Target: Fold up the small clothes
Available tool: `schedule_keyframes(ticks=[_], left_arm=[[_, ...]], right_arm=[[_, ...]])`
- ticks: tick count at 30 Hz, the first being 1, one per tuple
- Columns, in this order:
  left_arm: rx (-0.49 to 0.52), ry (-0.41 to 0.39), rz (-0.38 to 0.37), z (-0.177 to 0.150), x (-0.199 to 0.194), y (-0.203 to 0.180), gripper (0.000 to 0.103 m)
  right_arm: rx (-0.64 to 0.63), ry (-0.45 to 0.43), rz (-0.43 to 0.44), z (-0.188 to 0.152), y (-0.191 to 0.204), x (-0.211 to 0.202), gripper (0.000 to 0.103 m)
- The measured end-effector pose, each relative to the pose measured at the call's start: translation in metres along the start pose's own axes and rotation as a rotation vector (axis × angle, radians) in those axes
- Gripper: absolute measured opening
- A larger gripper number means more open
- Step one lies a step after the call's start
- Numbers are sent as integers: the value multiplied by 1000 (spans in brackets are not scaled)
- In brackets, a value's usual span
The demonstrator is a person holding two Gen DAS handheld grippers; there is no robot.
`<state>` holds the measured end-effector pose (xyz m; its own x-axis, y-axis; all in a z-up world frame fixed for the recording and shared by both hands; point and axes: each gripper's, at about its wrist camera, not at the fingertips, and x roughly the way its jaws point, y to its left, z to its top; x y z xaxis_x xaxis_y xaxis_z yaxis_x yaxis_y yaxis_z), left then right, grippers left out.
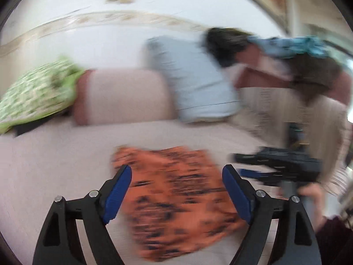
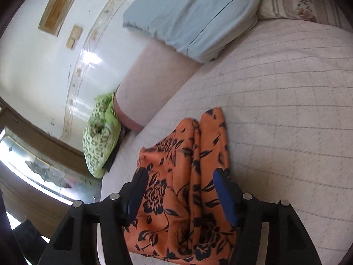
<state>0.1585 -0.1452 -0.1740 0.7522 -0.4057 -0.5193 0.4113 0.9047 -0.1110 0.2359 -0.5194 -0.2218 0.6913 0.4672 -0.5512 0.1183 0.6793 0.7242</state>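
An orange garment with a black flower print (image 1: pixel 176 201) lies on the pale quilted bed cover (image 1: pixel 55 165); the left wrist view is blurred. My left gripper (image 1: pixel 176 169) hovers over the garment, open, its blue pads wide apart and not touching the cloth. In the right wrist view the same garment (image 2: pixel 183 187) lies folded lengthwise into a narrow strip near the bed's edge. My right gripper (image 2: pixel 181 172) is open above it, one pad on either side of the strip. The right gripper (image 1: pixel 280 167) also shows in the left wrist view, to the right of the garment, held by a hand (image 1: pixel 308 194).
Against the wall lie a light blue pillow (image 2: pixel 189 15), a pink bolster (image 2: pixel 154 77), a green patterned pillow (image 2: pixel 99 134) and a beige striped pillow (image 2: pixel 286 2). A person in beige clothing (image 1: pixel 297 114) leans over the bed at the right. The bed's edge (image 2: pixel 110 190) drops to the floor.
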Motion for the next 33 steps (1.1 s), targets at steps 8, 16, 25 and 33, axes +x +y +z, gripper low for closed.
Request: schedule_keyframes(ticks=[8, 16, 25, 33], left_arm=[[-257, 272, 40, -49, 58, 87, 84], [-93, 301, 71, -49, 72, 73, 84], [-92, 246, 15, -43, 67, 60, 84], [-12, 376, -31, -68, 105, 14, 85]], right_arm=[[58, 73, -71, 4, -16, 50, 65], [55, 140, -28, 2, -6, 81, 62], [-208, 11, -121, -5, 49, 37, 17], [-76, 55, -309, 6, -17, 43, 19]])
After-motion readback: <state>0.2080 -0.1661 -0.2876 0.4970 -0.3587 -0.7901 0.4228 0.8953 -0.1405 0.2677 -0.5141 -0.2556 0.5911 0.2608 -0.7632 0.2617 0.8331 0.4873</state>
